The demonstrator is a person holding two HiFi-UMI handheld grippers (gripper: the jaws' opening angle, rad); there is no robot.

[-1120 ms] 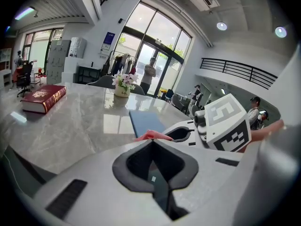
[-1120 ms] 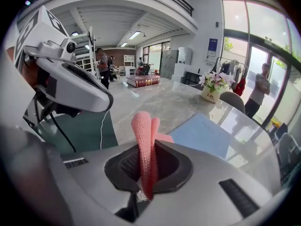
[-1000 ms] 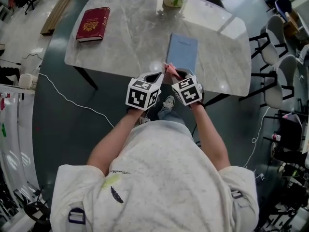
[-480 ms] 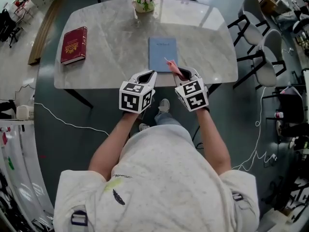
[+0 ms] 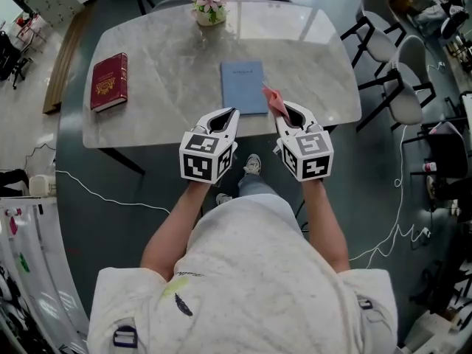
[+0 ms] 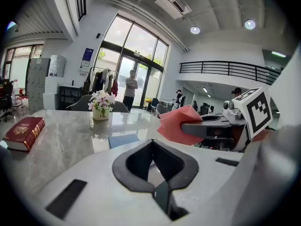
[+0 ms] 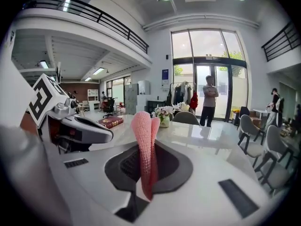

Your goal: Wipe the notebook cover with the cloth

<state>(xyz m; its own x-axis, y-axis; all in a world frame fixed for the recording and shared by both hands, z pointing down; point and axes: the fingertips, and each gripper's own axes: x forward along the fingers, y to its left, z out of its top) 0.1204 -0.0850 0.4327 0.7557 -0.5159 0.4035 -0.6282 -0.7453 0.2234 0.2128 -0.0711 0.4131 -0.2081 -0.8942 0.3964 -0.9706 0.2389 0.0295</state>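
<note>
Cloth pinched upright in right tongs, at notebook near-right corner, likely ready to wipe. Left tongs closed, empty, at desk near edge.

The notebook lies on the table, book at left, flower vase behind.

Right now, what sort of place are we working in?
Probably an open office lobby or lounge: a marble table with a flower vase, tall glass entrance doors, and a railed balcony overhead.
</note>
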